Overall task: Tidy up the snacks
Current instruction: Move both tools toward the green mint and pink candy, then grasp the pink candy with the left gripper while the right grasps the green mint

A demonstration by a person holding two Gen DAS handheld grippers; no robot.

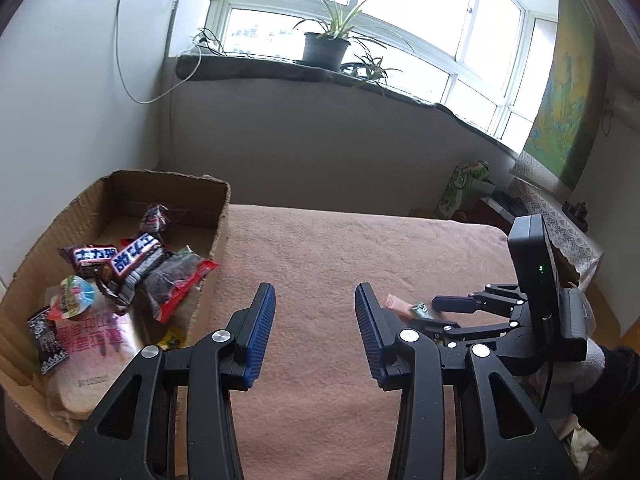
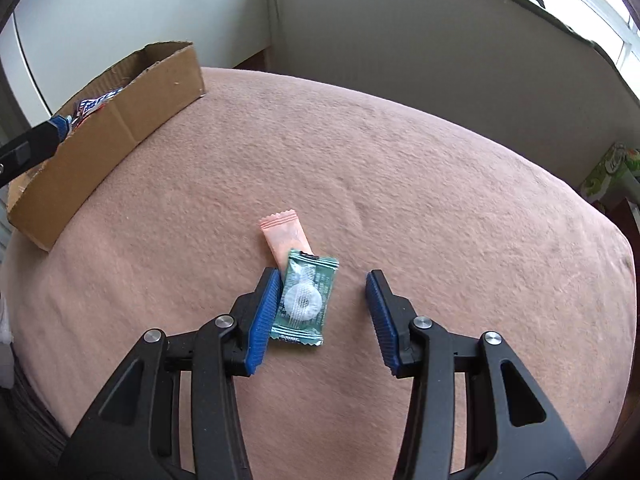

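A green wrapped candy with a white ring inside (image 2: 303,299) lies on the pink blanket (image 2: 440,184), partly over a pink sachet (image 2: 285,233). My right gripper (image 2: 322,292) is open, low over the blanket, with the green candy between its fingers, against the left pad (image 2: 262,316). My left gripper (image 1: 315,308) is open and empty above the blanket, just right of the cardboard box (image 1: 218,240). The box holds several snacks, among them chocolate bars (image 1: 132,258) and a dark red-edged packet (image 1: 176,284). The right gripper (image 1: 448,312) and both sweets also show in the left wrist view.
The box also shows in the right wrist view (image 2: 120,128), at the blanket's far left. A windowsill with a potted plant (image 1: 326,46) runs behind the bed. A green carton (image 1: 464,188) and a lace-covered table (image 1: 560,220) stand at the right.
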